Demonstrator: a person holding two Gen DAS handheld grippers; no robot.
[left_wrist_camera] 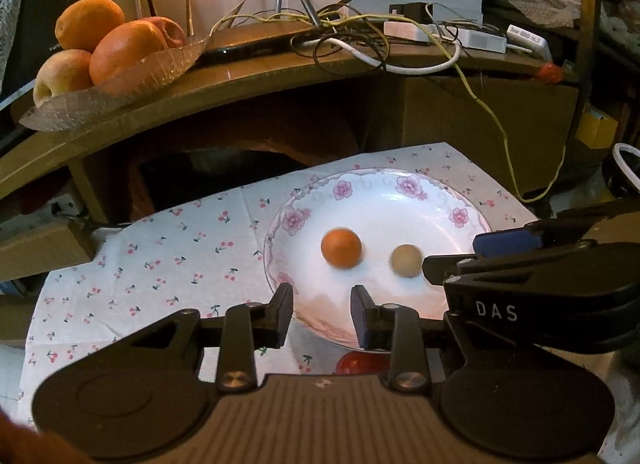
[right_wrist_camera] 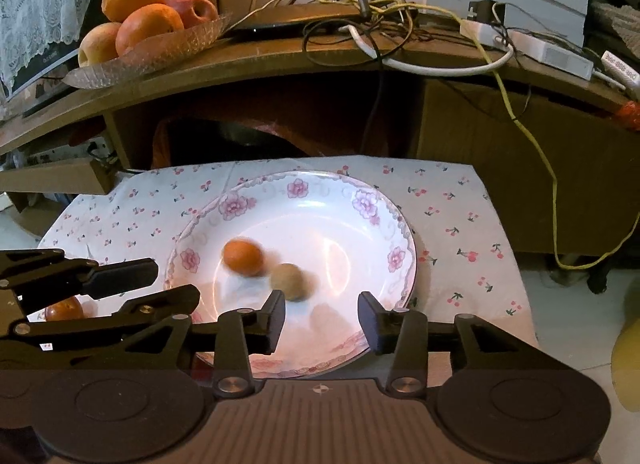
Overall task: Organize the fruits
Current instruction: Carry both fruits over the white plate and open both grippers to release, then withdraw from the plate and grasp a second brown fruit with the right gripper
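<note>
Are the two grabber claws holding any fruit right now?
No. The left gripper and right gripper both hold nothing; the orange fruit and tan fruit lie loose on the plate.

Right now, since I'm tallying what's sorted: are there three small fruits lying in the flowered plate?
No, the plate holds only two: a small orange fruit and a tan fruit.

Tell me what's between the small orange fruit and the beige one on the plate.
Only bare white plate: in the left wrist view the small orange fruit and the beige fruit sit apart, nothing between them.
</note>
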